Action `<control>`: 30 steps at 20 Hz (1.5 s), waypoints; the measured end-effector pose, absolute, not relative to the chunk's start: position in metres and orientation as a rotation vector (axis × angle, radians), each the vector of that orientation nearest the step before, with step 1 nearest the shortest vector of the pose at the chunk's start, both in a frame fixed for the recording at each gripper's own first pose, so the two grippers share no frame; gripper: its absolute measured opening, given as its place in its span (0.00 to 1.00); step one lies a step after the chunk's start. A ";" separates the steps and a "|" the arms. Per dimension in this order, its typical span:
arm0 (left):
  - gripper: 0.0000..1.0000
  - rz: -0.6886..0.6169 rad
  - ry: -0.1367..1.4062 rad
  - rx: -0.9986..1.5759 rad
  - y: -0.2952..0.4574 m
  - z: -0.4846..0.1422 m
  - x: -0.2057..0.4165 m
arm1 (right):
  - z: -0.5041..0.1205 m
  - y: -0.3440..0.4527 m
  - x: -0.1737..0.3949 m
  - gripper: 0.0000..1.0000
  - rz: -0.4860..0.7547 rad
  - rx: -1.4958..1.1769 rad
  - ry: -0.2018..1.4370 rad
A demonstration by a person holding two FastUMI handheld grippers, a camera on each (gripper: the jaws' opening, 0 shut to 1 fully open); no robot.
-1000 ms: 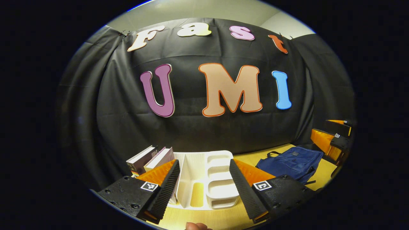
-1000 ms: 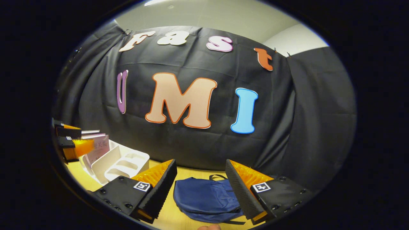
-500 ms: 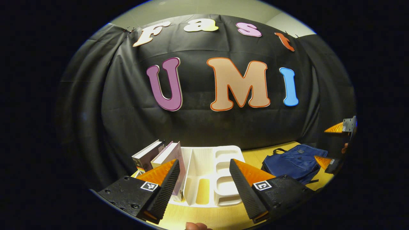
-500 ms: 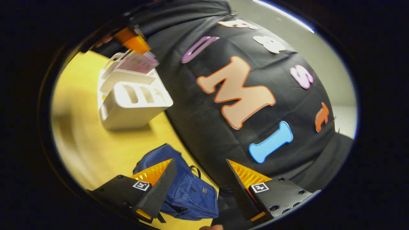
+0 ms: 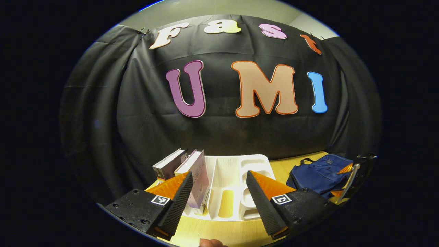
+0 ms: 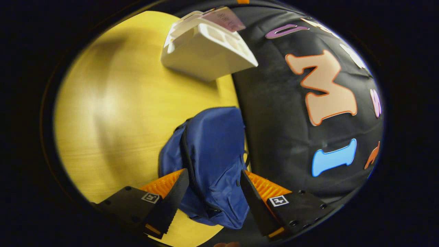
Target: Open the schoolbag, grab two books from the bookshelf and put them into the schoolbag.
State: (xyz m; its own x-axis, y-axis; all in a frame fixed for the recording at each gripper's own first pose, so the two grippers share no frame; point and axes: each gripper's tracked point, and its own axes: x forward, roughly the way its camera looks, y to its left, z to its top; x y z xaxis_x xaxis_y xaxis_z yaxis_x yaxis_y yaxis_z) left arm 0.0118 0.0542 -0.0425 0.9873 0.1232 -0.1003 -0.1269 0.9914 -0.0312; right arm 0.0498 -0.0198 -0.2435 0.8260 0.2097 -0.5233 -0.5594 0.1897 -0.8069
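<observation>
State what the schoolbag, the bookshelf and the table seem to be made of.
Schoolbag: soft woven fabric, probably nylon or polyester, matte blue; it creases and slumps.
Bookshelf: likely moulded plastic, smooth white, with rounded compartment edges.
Table: looks like wood or wood-look laminate, yellowish with faint grain and a soft sheen.

My left gripper (image 5: 216, 197) points level, its fingers (image 5: 178, 202) spread wide and holding nothing. My right gripper (image 6: 212, 199) is rolled sideways and tipped downward, its fingers (image 6: 255, 202) likewise parted, gripping nothing.
</observation>
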 end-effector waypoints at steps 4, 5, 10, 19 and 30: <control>0.92 0.140 0.109 -0.044 0.060 -0.045 0.008 | -0.246 -0.018 0.051 0.89 0.559 -1.321 0.326; 0.92 0.140 0.114 -0.047 0.061 -0.046 0.007 | -0.247 -0.021 0.051 0.89 0.569 -1.335 0.330; 0.92 0.151 0.125 -0.056 0.066 -0.047 0.005 | -0.261 -0.016 0.044 0.65 0.629 -1.342 0.417; 0.92 0.159 0.126 -0.065 0.072 -0.042 0.006 | -0.286 -0.023 0.045 0.08 0.502 -1.161 0.664; 0.92 0.165 0.167 -0.139 0.068 -0.045 0.004 | -0.238 -0.032 0.053 0.11 0.495 -0.660 0.789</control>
State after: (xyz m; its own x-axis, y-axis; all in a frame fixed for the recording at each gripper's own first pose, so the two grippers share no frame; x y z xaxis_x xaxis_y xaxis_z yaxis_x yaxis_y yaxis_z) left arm 0.0042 0.0685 -0.0449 0.9726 0.1519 -0.1761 -0.1749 0.9768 -0.1235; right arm 0.0528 -0.0323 -0.2385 0.6116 0.1612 -0.7746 -0.6277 0.6948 -0.3510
